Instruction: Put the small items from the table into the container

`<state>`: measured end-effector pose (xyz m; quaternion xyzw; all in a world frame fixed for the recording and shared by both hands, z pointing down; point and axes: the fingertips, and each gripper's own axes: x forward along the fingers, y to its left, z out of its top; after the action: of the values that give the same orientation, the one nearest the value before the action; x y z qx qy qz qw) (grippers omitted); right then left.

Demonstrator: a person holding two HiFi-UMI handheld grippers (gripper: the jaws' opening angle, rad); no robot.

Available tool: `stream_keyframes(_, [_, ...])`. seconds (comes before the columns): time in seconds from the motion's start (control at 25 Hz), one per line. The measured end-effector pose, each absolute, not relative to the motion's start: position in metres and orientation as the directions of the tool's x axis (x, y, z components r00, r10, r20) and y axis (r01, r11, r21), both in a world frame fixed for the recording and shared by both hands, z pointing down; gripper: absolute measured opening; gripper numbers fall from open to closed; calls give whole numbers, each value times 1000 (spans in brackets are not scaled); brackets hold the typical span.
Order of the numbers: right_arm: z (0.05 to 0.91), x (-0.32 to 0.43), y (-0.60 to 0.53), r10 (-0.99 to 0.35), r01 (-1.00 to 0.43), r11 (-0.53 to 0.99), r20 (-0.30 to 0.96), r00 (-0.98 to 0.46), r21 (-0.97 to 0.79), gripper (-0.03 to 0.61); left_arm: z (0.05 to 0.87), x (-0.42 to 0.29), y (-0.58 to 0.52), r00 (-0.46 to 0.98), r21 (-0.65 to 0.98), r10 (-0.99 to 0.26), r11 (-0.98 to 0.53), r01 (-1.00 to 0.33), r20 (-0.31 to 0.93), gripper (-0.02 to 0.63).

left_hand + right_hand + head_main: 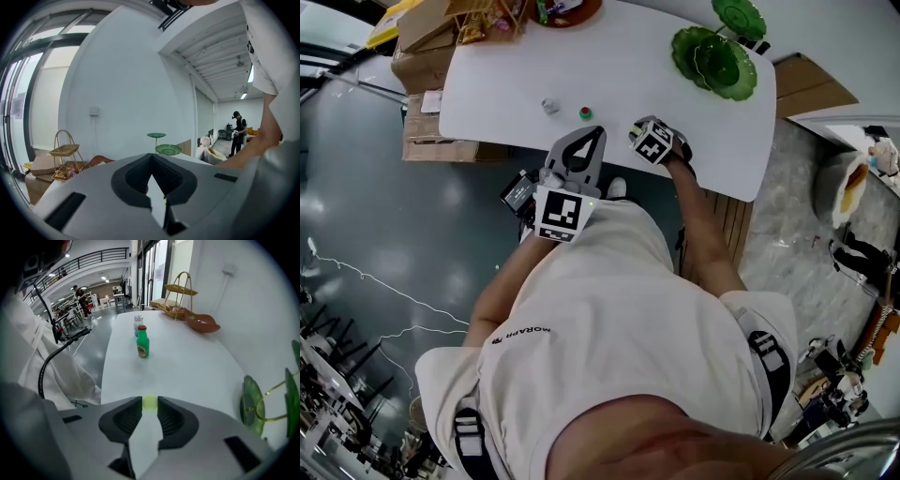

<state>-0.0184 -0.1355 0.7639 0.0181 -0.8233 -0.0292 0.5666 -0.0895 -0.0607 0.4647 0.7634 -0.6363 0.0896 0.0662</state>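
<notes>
- Clamping a small yellow-green ball (149,402) at the very tips of its jaws, the right hand-held gripper (150,400) points steeply down at the near part of the white table (675,98). The jaws are partly closed, and both pads touch the ball.
- Whether the ball rests on the table or is held just above it cannot be told.
- The left hand-held gripper (598,131) is held nearly level at the near table edge. Its jaw tips meet, and nothing is between them.
- A small green bottle with a red cap (585,113) stands upright on the table just beyond the left hand-held gripper's tips.
- A small clear jar (549,106) stands near the bottle, apart from it, on its left in the head view.
- A green two-tier dish stand (717,58) stands at the far right corner of the table, well apart from both small items.
- A brown bowl (202,323) sits at the far end of the table, with a wire basket stand (179,291) behind it.
</notes>
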Motion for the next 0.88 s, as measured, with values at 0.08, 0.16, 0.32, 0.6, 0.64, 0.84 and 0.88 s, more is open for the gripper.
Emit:
stream_keyframes(0.08, [756, -17, -136, -70, -19, 998, 927, -368, 68, 110, 464, -88, -62, 183, -10, -959, -190, -982, 219, 3])
stream_keyframes(0.16, [745, -18, -136, -78, -51, 997, 915, -396, 62, 110, 463, -87, -63, 192, -8, -957, -199, -980, 216, 3])
stream_keyframes(0.32, [722, -17, -137, -100, -111, 992, 885, -456, 55, 110, 462, -86, -64, 203, -7, -956, -209, -978, 211, 3])
stream_keyframes(0.6, [679, -14, -146, -151, -267, 964, 808, -570, -9, 112, 458, -81, -67, 221, -12, -954, -229, -973, 204, 3])
stream_keyframes(0.64, [673, -14, -147, -159, -282, 959, 796, -584, -16, 112, 457, -81, -67, 223, -12, -954, -230, -973, 203, 3])
stream_keyframes(0.84, [647, -13, -161, -246, -365, 931, 711, -659, -17, 112, 457, -80, -68, 220, -13, -955, -227, -974, 199, 3])
stream_keyframes(0.88, [642, -12, -165, -269, -384, 923, 690, -672, -14, 112, 456, -80, -68, 219, -12, -956, -225, -974, 197, 3])
